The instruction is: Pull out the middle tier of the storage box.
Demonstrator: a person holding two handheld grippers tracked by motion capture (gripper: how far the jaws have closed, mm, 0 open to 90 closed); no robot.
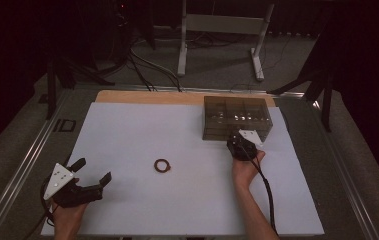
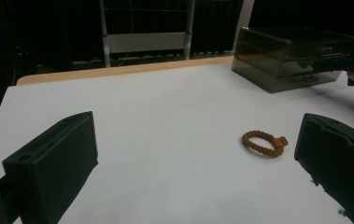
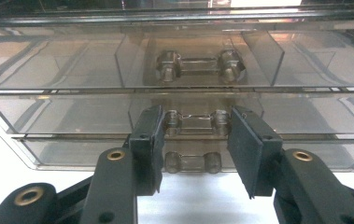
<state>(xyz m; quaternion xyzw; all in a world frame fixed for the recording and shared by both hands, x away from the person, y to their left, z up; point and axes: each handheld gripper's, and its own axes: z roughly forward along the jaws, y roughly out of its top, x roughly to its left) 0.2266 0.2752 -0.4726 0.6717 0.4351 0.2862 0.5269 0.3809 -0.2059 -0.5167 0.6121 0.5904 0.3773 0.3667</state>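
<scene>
A smoky clear drawer box (image 1: 236, 117) stands at the back right of the white table top (image 1: 142, 130). My right gripper (image 1: 240, 141) is at its front. In the right gripper view its black jaws (image 3: 196, 116) stand one on each end of the middle drawer's handle (image 3: 191, 126) and close on it. The drawers look pushed in. A small brown braided ring (image 1: 162, 165) lies mid-table. My left gripper (image 1: 93, 171) rests at the front left, open and empty. From it, the ring (image 2: 263, 143) lies ahead near the right jaw, untouched.
Handles of the top drawer (image 3: 195, 65) and bottom drawer (image 3: 193, 161) sit above and below the held one. A wooden strip (image 1: 177, 97) edges the table's far side. Metal rails run along both sides. A white frame (image 1: 222, 25) and cables lie on the floor beyond.
</scene>
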